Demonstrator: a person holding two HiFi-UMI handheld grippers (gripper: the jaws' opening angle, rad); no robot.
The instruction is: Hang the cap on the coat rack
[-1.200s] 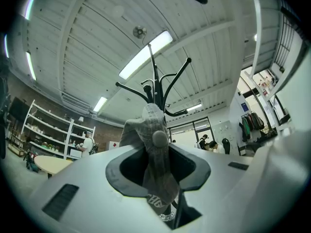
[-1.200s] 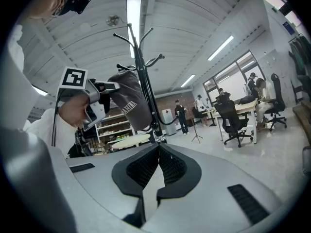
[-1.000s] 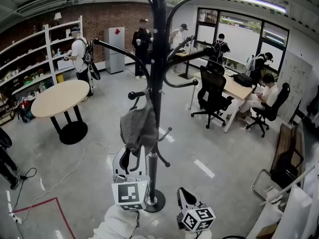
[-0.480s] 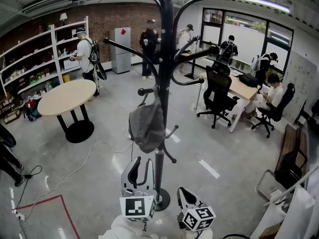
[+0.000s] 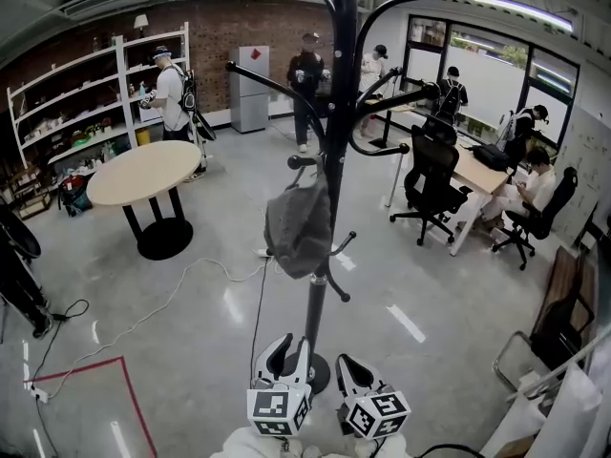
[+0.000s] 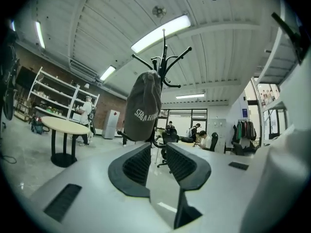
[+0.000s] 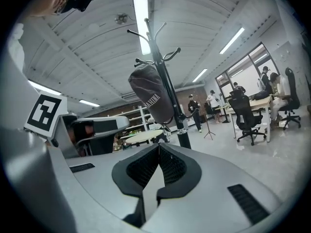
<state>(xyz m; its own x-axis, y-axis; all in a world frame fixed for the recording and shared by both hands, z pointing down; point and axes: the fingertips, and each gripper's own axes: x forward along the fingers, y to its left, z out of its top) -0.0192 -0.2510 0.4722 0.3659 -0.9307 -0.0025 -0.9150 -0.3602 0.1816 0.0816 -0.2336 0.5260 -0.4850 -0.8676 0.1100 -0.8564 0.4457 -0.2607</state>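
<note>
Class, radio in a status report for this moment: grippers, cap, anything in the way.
Left gripper open, empty. Right gripper shut, empty. Cap hangs on a coat rack hook, clear of both. Cable on floor beside rack base.

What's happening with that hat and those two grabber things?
A person holds a gripper in each hand, down low near the foot of the coat rack. The grey cap hangs on one of the rack's lower hooks, and nothing is touching it. The left gripper has its jaws apart with nothing between them. The right gripper has its jaws together and is empty too. So the cap looks hung up.
</note>
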